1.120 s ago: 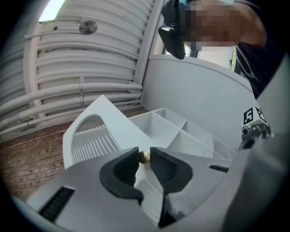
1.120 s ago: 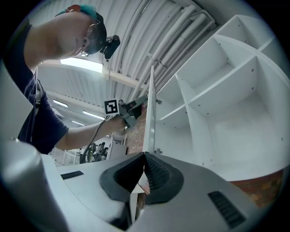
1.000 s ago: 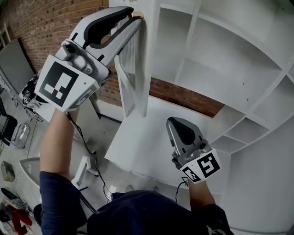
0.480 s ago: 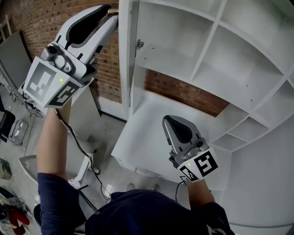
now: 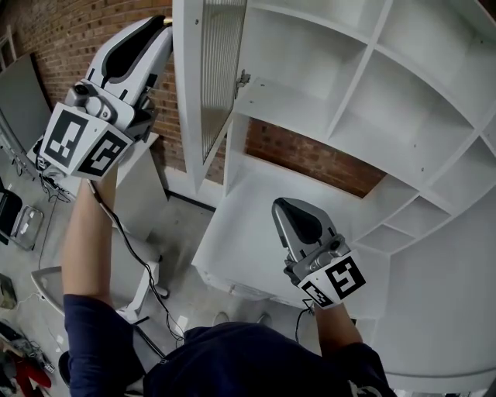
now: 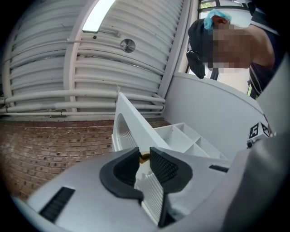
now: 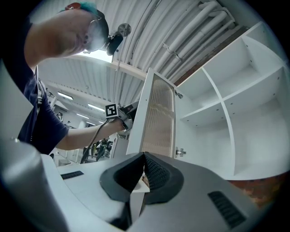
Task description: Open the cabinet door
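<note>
The left gripper [image 5: 161, 29] is noted far left, jaws closing narrowly on the brass knob [image 6: 144, 157] of the cabinet door [image 5: 218, 77], which is swung well out from the cabinet [image 5: 325, 108]; the right gripper [image 5: 285, 208] is held shut and empty at near right; opening is judged nearly done, with release called for next.

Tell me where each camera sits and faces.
Head view: on the head, looking down at cabinet door, left gripper, right gripper, both forearms.
Left gripper view: along its closing jaws gripping the knob; person's torso at right.
Right gripper view: along its shut jaws toward shelves; person's left arm shows.
Shared: all three show the cabinet door.
</note>
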`<state>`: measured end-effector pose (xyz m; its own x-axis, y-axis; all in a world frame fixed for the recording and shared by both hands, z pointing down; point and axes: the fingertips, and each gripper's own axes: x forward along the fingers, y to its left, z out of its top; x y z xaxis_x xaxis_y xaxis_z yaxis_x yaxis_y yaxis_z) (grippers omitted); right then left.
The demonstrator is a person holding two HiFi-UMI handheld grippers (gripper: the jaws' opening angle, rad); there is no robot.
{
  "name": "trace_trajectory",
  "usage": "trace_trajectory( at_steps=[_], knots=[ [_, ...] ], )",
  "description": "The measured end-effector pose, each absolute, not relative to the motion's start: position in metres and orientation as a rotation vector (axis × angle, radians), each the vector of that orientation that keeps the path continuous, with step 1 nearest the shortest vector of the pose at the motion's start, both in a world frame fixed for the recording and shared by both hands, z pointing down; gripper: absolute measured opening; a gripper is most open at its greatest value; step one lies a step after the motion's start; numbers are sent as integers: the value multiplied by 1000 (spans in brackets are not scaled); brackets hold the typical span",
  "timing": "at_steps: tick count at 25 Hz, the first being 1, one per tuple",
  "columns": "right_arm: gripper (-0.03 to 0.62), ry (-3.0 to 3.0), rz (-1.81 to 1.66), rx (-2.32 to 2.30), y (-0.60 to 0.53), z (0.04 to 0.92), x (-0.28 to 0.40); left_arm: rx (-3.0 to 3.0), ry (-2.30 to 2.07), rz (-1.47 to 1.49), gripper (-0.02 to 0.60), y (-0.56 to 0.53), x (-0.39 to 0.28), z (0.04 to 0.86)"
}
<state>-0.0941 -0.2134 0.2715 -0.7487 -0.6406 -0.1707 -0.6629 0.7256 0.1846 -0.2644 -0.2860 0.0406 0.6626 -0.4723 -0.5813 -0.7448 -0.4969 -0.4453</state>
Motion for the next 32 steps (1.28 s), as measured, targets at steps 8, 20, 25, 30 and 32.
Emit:
trace_trajectory(
  at_steps=[8, 20, 25, 30, 32],
  knots=[
    [23, 2831, 344, -1058, -219, 282, -91, -2147, 1061, 511, 53, -305, -280, 52],
    [24, 2842, 343, -1035, -214, 268, -98, -2061, 1258, 483, 17, -283, -327, 71],
    [23, 2837, 366, -1016, -214, 259, -87, -2041, 1281, 485, 8, -248, -317, 85],
    [23, 2816, 382, -1000, -216, 252, -64, -2072, 1271, 505, 7, -221, -279, 97],
    [25, 2804, 387, -997, -216, 249, -53, -2107, 1261, 509, 6, -217, -257, 101]
  ],
)
